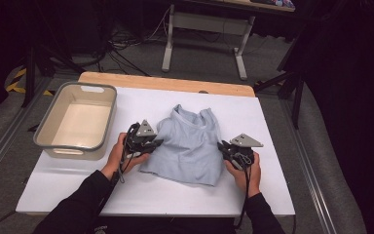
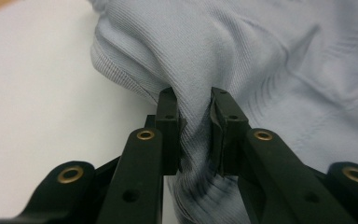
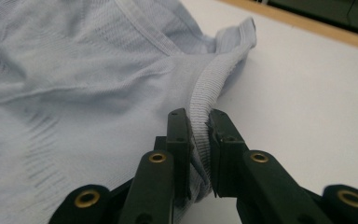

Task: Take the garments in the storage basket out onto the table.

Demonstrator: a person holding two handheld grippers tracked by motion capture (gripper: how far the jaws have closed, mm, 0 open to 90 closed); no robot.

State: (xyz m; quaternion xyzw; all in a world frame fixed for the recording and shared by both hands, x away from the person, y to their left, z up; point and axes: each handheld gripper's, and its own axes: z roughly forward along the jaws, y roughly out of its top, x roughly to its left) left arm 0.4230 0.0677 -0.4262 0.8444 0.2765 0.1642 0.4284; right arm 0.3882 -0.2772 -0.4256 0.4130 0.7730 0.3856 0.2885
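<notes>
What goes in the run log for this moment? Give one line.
left gripper: shut on top left edge | right gripper: shut on top right hem | top: on table | tub: empty

High view: table (image 1: 272, 195) brightly lit from above, surroundings dark, img soft, low-res. Gripper views: near fingers (image 2: 170, 126) sharp, far cloth blurred; soft shadows, no glare.

We find a pale blue ribbed-knit garment (image 1: 191, 146) lying crumpled just right of the beige tub (image 1: 76, 121), neck end away from us, its left side bunched into a fold, its right ribbed edge lifted off the surface
</notes>
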